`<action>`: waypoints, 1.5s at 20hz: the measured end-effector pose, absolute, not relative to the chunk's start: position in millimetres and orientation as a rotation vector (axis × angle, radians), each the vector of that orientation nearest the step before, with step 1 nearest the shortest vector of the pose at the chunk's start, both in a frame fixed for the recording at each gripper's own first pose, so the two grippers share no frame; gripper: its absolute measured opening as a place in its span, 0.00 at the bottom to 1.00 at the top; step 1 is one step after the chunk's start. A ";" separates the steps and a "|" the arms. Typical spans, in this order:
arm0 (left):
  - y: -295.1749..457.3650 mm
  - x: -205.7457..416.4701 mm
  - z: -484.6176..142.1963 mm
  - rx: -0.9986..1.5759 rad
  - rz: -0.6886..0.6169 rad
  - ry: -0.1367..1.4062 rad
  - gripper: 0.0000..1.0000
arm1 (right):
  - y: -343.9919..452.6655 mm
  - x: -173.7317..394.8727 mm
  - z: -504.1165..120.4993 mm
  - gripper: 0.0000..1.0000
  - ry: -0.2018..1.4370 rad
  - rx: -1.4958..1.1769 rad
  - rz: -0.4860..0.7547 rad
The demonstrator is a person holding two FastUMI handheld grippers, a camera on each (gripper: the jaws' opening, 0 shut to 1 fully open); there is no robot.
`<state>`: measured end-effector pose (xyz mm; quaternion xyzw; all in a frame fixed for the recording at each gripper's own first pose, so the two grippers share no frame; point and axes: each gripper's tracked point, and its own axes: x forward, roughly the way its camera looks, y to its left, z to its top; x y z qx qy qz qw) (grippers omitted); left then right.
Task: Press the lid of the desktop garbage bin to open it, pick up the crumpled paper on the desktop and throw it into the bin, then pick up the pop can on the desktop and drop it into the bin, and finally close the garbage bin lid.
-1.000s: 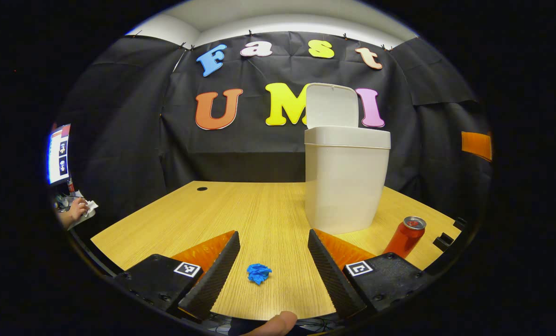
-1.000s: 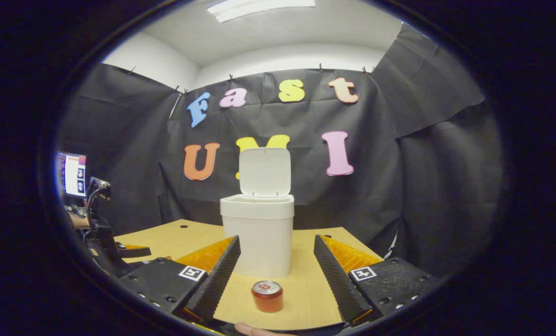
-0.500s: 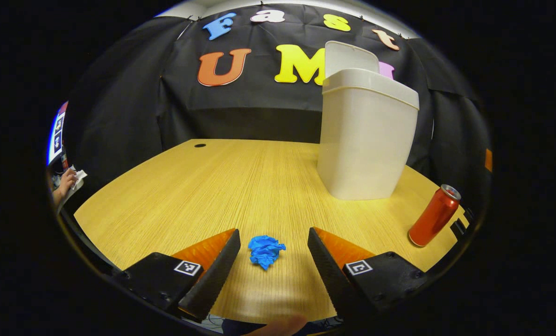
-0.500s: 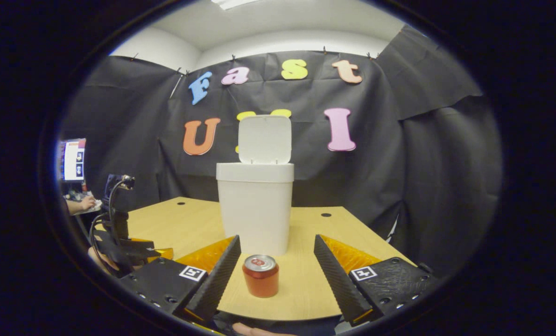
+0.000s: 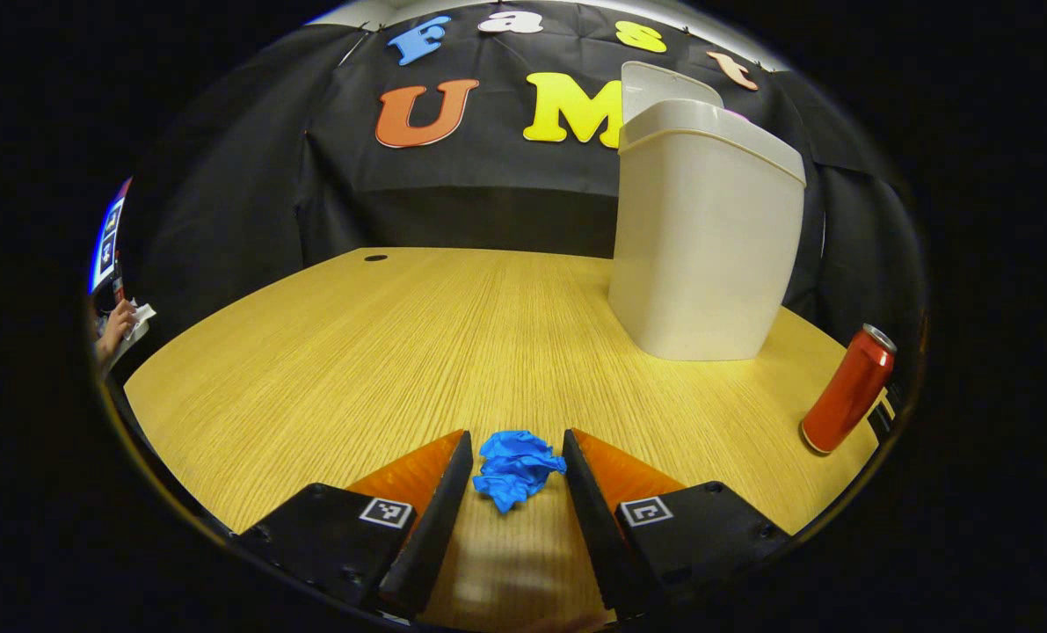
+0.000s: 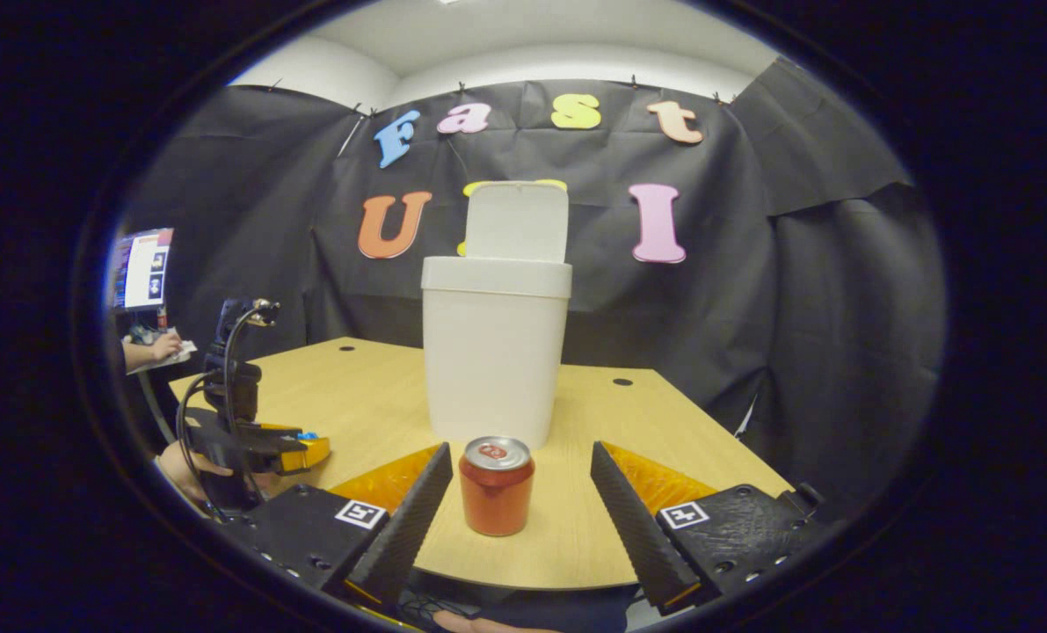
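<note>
The blue crumpled paper lies on the wooden table, and my left gripper has closed onto it, a finger touching each side. The white bin stands far right with its lid raised. The red pop can stands upright near the table's right edge. In the right gripper view the can stands between the fingers of my open right gripper, neither finger touching it. Behind it is the bin with its lid up. The left gripper sits low at the left, held by a hand.
A monitor and another person's hand are past the table's left side. Cable holes mark the tabletop. The table's near edge runs just under both grippers, and black cloth walls close in behind.
My left gripper moved forward and down over the paper and its fingers closed in on it. My right gripper lowered and moved closer to the can, staying open.
</note>
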<state>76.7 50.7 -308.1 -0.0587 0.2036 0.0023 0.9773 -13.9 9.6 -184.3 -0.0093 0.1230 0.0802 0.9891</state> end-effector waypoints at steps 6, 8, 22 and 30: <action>50.7 75.8 -305.9 -0.143 -0.019 0.417 0.51 | 3.2 -7.8 -203.6 0.95 0.276 -0.020 0.145; 49.2 73.7 -304.0 -0.176 -0.013 0.418 0.49 | 3.2 -7.9 -210.4 0.95 0.295 -0.018 0.149; 45.4 58.1 -232.1 -0.166 -0.041 0.268 0.47 | 34.0 22.0 -266.2 0.95 0.446 0.025 0.178; 19.5 44.2 -198.3 -0.236 -0.134 0.167 0.47 | 40.9 30.3 -256.5 0.75 0.444 0.090 0.206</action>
